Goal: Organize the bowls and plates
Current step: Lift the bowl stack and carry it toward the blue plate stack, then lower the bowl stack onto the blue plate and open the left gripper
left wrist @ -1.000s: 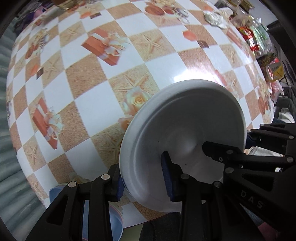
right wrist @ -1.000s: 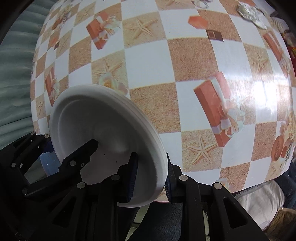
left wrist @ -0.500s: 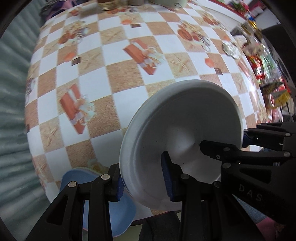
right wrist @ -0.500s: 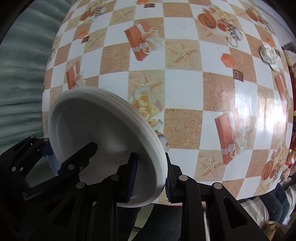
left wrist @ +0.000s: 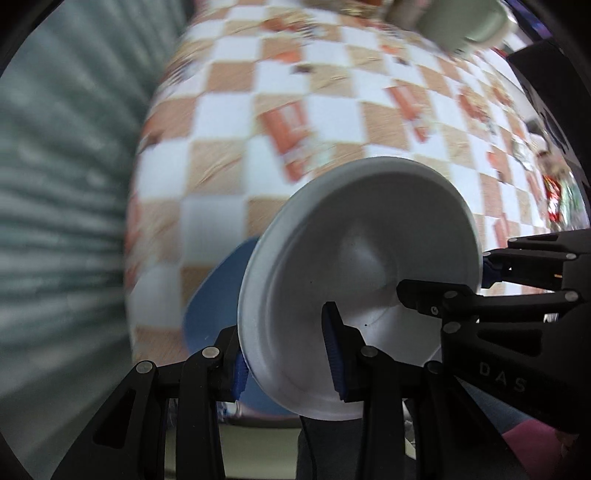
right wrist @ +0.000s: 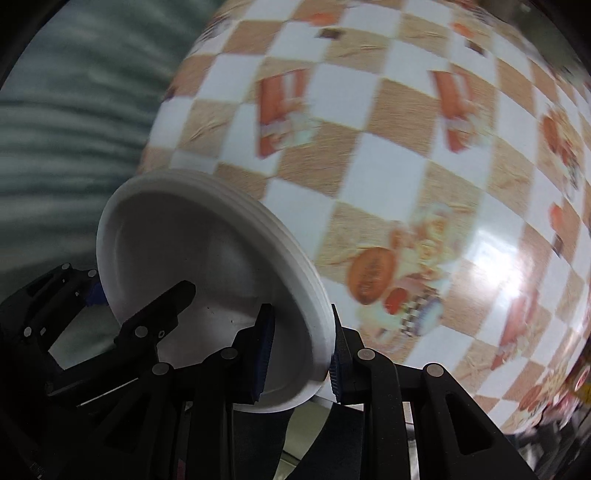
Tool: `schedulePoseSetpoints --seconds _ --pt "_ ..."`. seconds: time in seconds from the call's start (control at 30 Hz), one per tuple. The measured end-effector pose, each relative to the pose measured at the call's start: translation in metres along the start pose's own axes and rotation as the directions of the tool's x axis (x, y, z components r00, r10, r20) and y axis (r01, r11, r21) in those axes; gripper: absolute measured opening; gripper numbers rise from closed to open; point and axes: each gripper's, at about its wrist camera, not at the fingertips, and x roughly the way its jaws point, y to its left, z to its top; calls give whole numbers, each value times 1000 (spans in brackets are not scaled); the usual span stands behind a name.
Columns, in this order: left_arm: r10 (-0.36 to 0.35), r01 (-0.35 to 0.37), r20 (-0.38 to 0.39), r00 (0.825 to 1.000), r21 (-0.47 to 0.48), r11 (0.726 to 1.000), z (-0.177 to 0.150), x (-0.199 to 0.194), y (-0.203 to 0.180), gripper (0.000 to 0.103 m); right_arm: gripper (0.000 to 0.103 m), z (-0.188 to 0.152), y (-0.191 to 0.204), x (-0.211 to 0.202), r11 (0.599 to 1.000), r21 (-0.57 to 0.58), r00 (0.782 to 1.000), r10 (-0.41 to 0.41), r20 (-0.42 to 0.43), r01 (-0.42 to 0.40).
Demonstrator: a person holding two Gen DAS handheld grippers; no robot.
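A stack of white plates (left wrist: 354, 266) is held between both grippers above the near edge of the checkered table (left wrist: 229, 206). My left gripper (left wrist: 288, 358) is shut on the stack's left rim. My right gripper (right wrist: 299, 350) is shut on the stack's right rim (right wrist: 317, 314); the plates (right wrist: 177, 236) tilt away to the left there. A blue plate (left wrist: 218, 306) lies on the table just behind and left of the white stack, partly hidden by it. The right gripper's fingers (left wrist: 517, 288) show at the right of the left wrist view.
A pale green bowl-like object (left wrist: 461, 22) sits at the table's far edge. Packaged clutter (left wrist: 557, 195) lies at the far right. A grey-green ribbed curtain (left wrist: 55, 184) hangs left of the table. Both views are motion-blurred.
Both grippers have swung left with the plate stack toward the table's left end. The blue plate has come further into view behind the stack. Grip is unchanged.
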Motion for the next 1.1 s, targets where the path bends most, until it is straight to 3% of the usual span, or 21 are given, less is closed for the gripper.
schedulePoseSetpoints --seconds 0.27,0.43,0.57,0.9,1.1 --pt "8 -23 -90 996 -168 986 -29 32 49 38 29 21 50 49 992 -130 994 -8 -107 -6" --pt "-11 -10 -103 995 -197 980 -29 49 54 38 29 32 44 68 995 -99 989 -5 -147 -10" --pt "-50 27 -108 993 -204 979 -18 58 54 38 28 35 30 64 1000 -27 995 -5 -104 2" --pt "-40 38 -56 998 -43 998 40 64 9 41 29 57 -31 35 983 171 997 -68 28 63" --pt "-9 9 -19 1000 36 999 70 55 -6 40 29 73 -59 20 968 248 997 -53 62 37"
